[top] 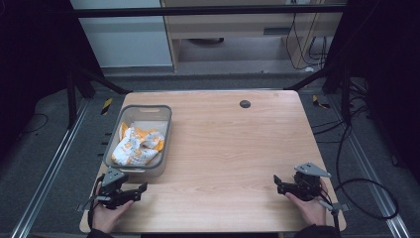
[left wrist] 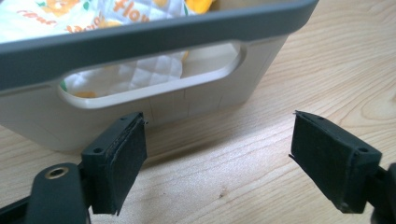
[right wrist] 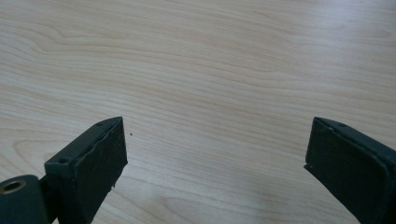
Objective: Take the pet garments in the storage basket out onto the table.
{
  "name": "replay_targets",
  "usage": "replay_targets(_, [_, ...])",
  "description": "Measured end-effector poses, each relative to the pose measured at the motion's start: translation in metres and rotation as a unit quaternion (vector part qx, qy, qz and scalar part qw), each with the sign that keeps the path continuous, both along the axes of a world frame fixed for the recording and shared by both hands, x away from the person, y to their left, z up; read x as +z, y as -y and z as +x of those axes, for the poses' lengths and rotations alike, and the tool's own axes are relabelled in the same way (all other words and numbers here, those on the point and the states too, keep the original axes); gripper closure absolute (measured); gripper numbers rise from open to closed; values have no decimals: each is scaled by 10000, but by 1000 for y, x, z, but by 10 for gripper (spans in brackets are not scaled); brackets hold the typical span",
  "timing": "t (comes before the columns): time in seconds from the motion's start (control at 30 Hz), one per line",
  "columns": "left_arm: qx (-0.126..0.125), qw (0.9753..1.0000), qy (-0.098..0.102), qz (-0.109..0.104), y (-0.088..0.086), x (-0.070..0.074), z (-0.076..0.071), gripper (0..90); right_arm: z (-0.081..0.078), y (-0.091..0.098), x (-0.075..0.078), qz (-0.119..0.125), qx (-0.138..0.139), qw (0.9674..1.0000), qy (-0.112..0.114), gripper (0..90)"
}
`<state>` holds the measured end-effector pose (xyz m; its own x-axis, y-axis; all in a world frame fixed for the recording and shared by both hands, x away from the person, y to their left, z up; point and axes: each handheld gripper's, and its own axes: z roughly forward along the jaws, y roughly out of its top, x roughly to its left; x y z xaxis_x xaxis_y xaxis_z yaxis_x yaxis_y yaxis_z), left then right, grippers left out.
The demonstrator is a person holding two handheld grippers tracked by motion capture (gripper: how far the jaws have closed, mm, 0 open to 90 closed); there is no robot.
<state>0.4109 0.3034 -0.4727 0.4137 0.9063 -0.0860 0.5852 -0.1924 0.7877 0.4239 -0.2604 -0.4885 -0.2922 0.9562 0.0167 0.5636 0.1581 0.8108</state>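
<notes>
Left claw [left wrist: 217,158], right claw [right wrist: 215,172]: wide apart, empty.

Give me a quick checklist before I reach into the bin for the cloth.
1. Left gripper open: ok, jaws wide apart in the left gripper view.
2. Right gripper open: ok, nothing between its jaws.
3. Cloth inside the bin: ok.
4. Bin upright on the table: ok.
5. Left gripper apart from the bin: ok, it faces the handle slot without touching.
6. Cloth loose, not snagged: cannot tell.
</notes>
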Motion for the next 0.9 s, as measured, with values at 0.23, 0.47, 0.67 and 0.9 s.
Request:
replay_targets(0.23, [114,9996,224,-106,-4,6,-4,194,-1,10,0,88,-178,9998,-35,61])
replay_targets(0.47, [194,9990,381,-156,-5,12,-8,202,-2,10,0,53,-197,9998,-15,62])
replay_targets(0.67, [275,9984,414,-255,-8,17,-10,204,-2,12,-1,21,-215,9998,11,62])
replay_targets(0.9, [312,9975,551,-326,-9,24,-12,205,-2,11,-1,30,-191,9998,4,63])
